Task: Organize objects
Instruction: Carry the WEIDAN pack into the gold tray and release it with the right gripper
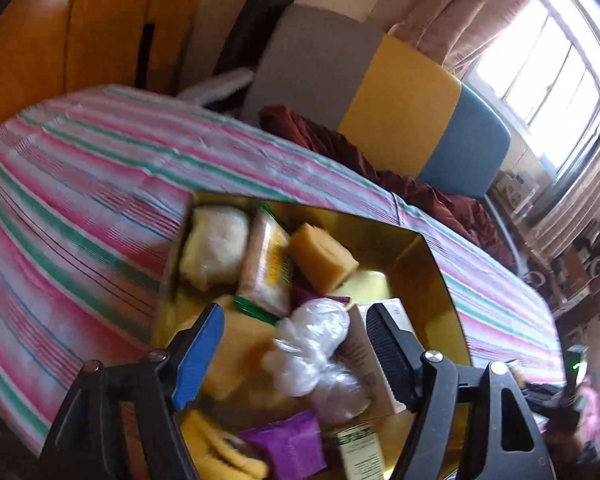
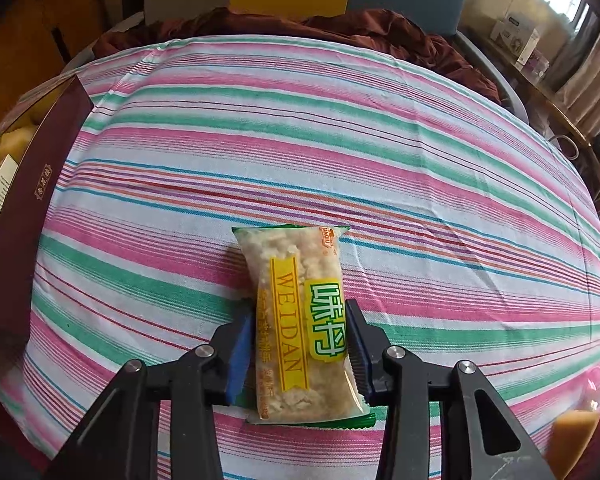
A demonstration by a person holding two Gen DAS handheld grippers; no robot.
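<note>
The right gripper [image 2: 298, 350] clamped a snack packet [image 2: 300, 320] on the striped tabletop [image 2: 340, 152]; the left gripper [image 1: 296, 344] hung wide-jawed over the gold box [image 1: 440, 264]

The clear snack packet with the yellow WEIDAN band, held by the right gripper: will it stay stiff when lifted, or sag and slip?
The clear snack packet with the yellow WEIDAN band looks packed full of pale chunks, so it will probably keep its shape rather than droop. Its glossy film may be slippery, though the right gripper pinches both long sides. The contents look crumbly, so a hard squeeze might break them.
</note>
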